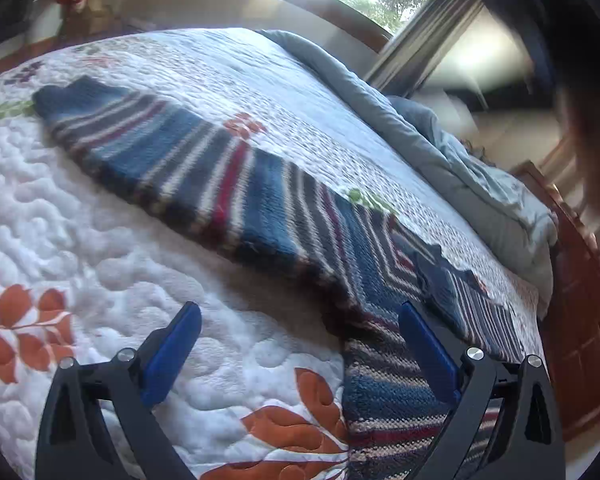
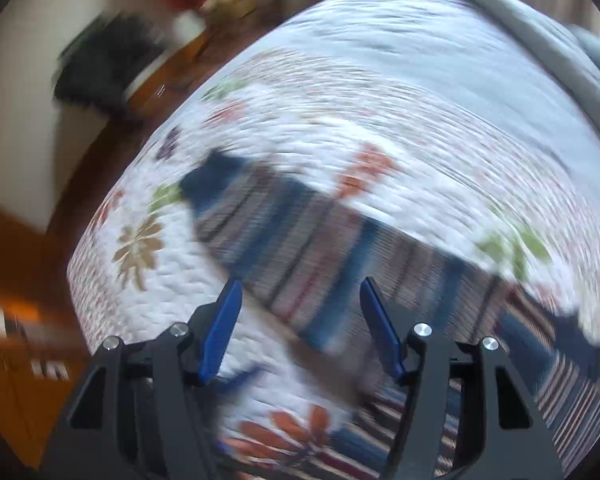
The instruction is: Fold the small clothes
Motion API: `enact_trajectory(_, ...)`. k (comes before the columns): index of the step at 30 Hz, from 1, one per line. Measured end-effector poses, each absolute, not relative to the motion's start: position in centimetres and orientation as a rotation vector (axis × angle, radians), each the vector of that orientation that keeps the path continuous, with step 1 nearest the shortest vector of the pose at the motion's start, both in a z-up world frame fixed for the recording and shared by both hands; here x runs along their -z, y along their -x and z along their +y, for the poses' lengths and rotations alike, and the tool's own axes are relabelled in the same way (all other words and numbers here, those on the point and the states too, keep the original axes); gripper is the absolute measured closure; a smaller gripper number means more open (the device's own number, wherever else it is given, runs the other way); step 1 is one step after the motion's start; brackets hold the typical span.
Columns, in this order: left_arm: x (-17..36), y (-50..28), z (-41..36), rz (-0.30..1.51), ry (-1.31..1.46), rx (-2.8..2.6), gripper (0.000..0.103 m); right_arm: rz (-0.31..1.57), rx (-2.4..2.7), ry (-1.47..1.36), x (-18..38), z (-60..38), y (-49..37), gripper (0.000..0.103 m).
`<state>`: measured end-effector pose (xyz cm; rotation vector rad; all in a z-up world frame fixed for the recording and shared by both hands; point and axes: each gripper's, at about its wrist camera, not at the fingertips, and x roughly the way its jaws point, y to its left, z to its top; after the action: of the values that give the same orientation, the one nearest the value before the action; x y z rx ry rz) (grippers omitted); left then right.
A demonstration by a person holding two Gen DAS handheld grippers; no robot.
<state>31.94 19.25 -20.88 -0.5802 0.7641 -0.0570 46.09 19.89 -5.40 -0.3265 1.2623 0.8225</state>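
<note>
Striped knit sweater (image 1: 236,184) in blue, grey, white and red lies spread on the white quilt (image 1: 80,240), which is printed with orange leaves and covers a bed; a grey comforter (image 1: 460,168) is bunched along the quilt's far right edge. In the left wrist view the sweater runs from the far left toward the near right, one sleeve end lying far left and the body passing under the right side of the frame. The left gripper (image 1: 300,320) has its blue fingers (image 1: 180,344) spread wide with nothing between them: the left finger sits over bare quilt, while the right finger overlaps the near edge of the sweater, though contact cannot be judged. The right wrist view is heavily motion-blurred. There the sweater (image 2: 300,248) stretches from the far left to the near right across the quilt (image 2: 420,100), and the right gripper (image 2: 300,292) is likewise wide apart and empty, its fingers (image 2: 224,328) framing the sweater's near edge, with cloth showing between and beyond them.
</note>
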Motion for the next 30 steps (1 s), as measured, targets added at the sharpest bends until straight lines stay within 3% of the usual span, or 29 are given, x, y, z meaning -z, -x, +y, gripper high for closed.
enact_trajectory(6,20.9,-33.4,17.8,0.788,0.568,0.122,0.004,1.213,-0.89,0.77,8.5,39.6,-40.8,0.044)
enact_trajectory(9,21.1,-33.6,17.7,0.81,0.567,0.126,0.004,1.182,-0.872,0.921,13.0,44.8,-38.9,0.053)
enact_trajectory(14,21.1,-33.6,18.1,0.832,0.604,0.163,0.004,1.11,-0.767,1.099,19.2,48.6,-38.3,0.053)
enact_trajectory(20,20.5,-33.4,18.4,0.815,0.618,0.184,0.004,1.051,-0.69,1.136,21.6,49.6,-39.9,0.053)
enact_trajectory(21,20.4,-33.3,18.5,0.811,0.613,0.18,0.004,1.047,-0.676,1.129,21.8,49.7,-40.4,0.055)
enact_trajectory(22,20.4,-33.2,18.6,0.808,0.611,0.177,0.004,1.05,-0.671,1.119,21.8,49.6,-40.8,0.07)
enact_trajectory(23,20.5,-33.2,18.7,0.811,0.614,0.177,0.004,1.068,-0.675,1.096,21.7,49.5,-41.2,0.092)
enact_trajectory(30,21.1,-32.9,20.4,0.8,0.668,0.16,0.004,1.082,-0.696,0.903,14.8,46.1,-44.3,0.092)
